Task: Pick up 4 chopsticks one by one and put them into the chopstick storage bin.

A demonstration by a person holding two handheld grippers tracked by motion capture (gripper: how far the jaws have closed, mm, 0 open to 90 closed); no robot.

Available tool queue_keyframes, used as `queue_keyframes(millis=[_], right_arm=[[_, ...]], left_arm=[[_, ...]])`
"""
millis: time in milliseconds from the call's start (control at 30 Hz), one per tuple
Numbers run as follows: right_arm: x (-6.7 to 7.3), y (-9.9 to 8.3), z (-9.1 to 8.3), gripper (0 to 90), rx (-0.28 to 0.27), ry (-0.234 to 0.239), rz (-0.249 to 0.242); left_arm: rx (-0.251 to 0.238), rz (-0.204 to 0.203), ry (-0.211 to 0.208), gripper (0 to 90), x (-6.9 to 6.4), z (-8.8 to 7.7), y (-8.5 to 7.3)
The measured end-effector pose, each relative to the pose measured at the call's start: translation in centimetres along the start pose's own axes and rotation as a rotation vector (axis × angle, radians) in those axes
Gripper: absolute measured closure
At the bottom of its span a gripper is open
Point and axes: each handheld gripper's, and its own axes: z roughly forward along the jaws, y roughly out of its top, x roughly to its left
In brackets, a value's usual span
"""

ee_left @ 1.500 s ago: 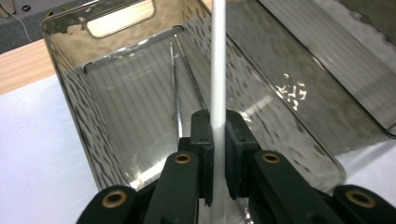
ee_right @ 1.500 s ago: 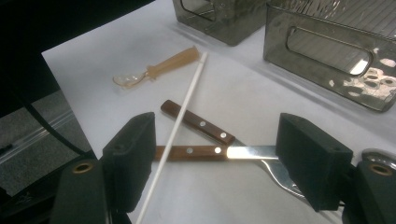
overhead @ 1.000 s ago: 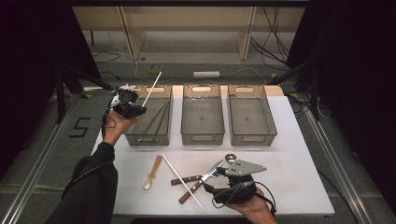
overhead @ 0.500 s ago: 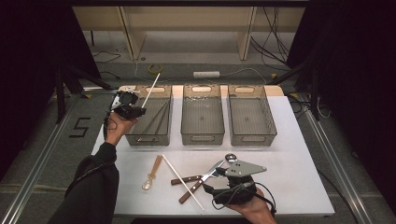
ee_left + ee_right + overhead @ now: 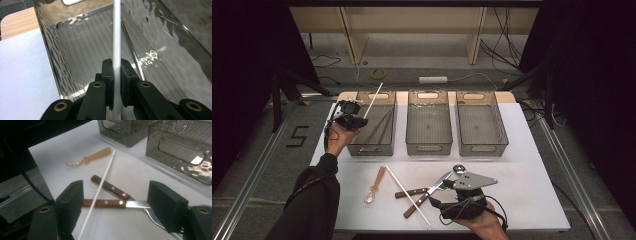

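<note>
Nothing much has moved since the earlier pictures: the left gripper (image 5: 349, 116) has stayed up over the left bin (image 5: 373, 145) with its white stick (image 5: 373, 100), and the right gripper (image 5: 460, 200) has stayed low at the near edge of the white table (image 5: 532, 180). From high up, the left gripper sits at the left wall of that bin, and the stick it holds slants up and away toward the far right, over the bin. Seen from the left gripper itself, the two black jaws are pressed tight on the white stick, one on each side, and the stick runs straight up between them with the bin floor behind it. A second thin stick (image 5: 384, 125) lies inside the left bin. The middle bin (image 5: 428, 147) and the right bin (image 5: 481, 147) stand in a row beside it, at the far part of the table. The right gripper has its jaws spread wide, with nothing between them. Just ahead of it lie two knives with brown handles (image 5: 110, 187), crossed over each other. Another white stick (image 5: 100, 187) lies on the table across those handles. A small see-through spoon with a tan handle (image 5: 90, 158) lies a bit farther left, near the end of that stick but not touching it
</note>
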Motion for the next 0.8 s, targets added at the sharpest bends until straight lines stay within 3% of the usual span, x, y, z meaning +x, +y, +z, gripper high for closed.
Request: queue_keyframes(millis=[333, 467, 633, 800], right_arm=[[-0.1, 0.0, -0.1, 30.5, 0.001, 0.012, 0.009], [-0.2, 0.0, 0.0, 30.5, 0.001, 0.011, 0.006], [-0.2, 0.0, 0.1, 30.5, 0.006, 0.011, 0.012], [-0.1, 0.0, 0.2, 30.5, 0.016, 0.004, 0.020]], left_arm=[[-0.010, -0.033, 0.002, 78.8, 0.5, -0.2, -0.5], [-0.008, -0.038, -0.019, 75.0, 0.5, -0.7, -0.8], [-0.014, -0.072, -0.060, 61.3, 0.2, -1.7, -1.2], [-0.040, -0.052, -0.089, 47.0, -0.9, -2.8, -2.0]])
